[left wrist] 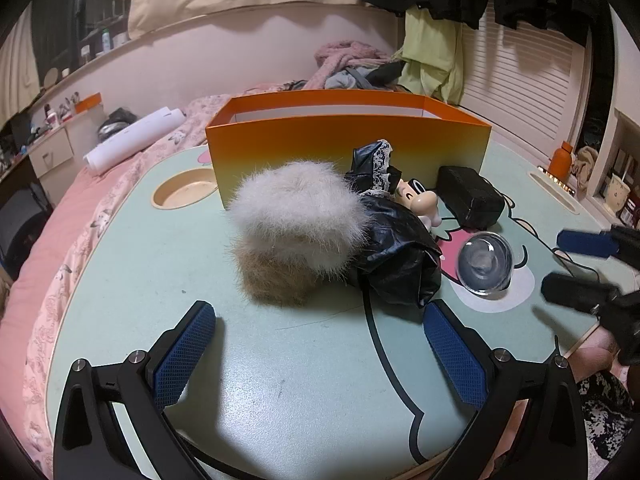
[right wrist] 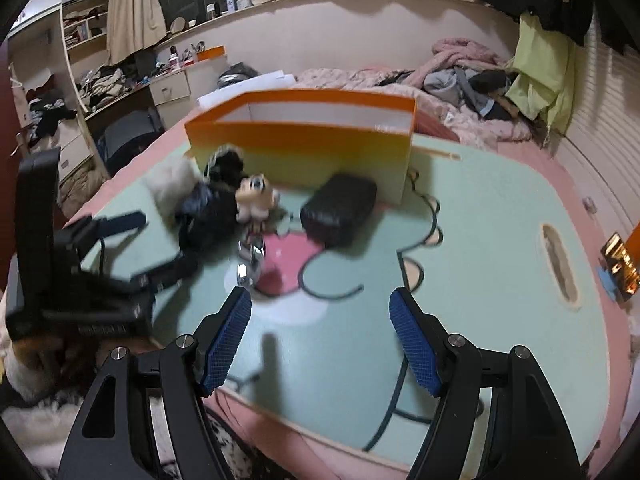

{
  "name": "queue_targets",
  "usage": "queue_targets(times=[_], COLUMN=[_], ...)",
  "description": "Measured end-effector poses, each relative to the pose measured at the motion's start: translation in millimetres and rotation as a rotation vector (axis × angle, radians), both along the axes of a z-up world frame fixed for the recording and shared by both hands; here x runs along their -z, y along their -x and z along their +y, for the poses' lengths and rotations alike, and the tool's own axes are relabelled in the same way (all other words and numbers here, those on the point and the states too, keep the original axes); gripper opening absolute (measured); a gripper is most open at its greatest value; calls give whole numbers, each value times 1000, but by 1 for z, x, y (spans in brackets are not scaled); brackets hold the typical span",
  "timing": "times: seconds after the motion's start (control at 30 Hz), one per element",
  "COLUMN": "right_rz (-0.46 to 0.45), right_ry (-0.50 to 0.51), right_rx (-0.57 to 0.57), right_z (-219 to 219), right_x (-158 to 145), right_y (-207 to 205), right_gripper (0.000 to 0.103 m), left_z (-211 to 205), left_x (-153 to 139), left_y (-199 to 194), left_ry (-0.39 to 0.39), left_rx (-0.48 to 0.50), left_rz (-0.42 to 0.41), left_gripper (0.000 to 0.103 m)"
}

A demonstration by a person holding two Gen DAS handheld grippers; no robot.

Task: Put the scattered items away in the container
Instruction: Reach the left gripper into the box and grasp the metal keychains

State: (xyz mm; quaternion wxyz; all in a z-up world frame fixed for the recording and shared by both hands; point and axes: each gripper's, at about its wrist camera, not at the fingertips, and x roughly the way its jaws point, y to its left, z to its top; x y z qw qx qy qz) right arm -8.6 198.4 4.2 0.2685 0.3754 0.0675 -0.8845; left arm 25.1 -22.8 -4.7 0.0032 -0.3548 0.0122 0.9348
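Clear glass globe sharp only in left view, slot only in right view, left gripper and right gripper both released

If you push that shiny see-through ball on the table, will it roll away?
Probably yes. The clear ball looks round and smooth, and it sits on the flat table with nothing touching it, so a nudge would likely send it rolling. It looks glassy, so it may be slippery between pads and could break if it dropped off the edge.
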Motion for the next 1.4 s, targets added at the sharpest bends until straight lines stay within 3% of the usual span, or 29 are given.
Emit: queue_targets(times=[0.07, 0.17, 0.37, 0.67, 0.83, 1.07, 1.13, 1.23, 1.33, 1.4], right_rz=[-18, 36, 53, 64, 65, 68, 68, 68, 69, 71], right_ry=[-13, -55, -40, -31, -28, -26, -26, -26, -25, -23], right_rx=[11, 24, 62, 63, 62, 60, 60, 60, 60, 58], right_z=[0, -5, 1, 2, 3, 3, 3, 3, 4, 4], right_x=[10, 13, 19, 20, 20, 21, 21, 21, 21, 20], right_y=[5, 6, 13, 11, 11, 10, 10, 10, 10, 10], right_gripper=[72, 76, 103, 103, 103, 103, 103, 103, 103, 103], left_z=[0, 1, 0, -2, -11, 6, 13, 29, 39, 42], left_x=[0, 0, 0, -5, -53, -120, -126, -123, -97, -74], left_y=[0, 0, 0, 3, -10, 50, 81, 130, 186, 210], left_ry=[1, -1, 1, -8, -105, -76, -59, -44, -68, -93], left_rx=[1, 0, 0, -14, 19, 123, 140, 158, 149, 129], left_rz=[0, -1, -1, -46, 46, 79, 39, -62, -228, -330], left_gripper=[103, 103, 103, 103, 103, 103, 101, 88, 80, 66])
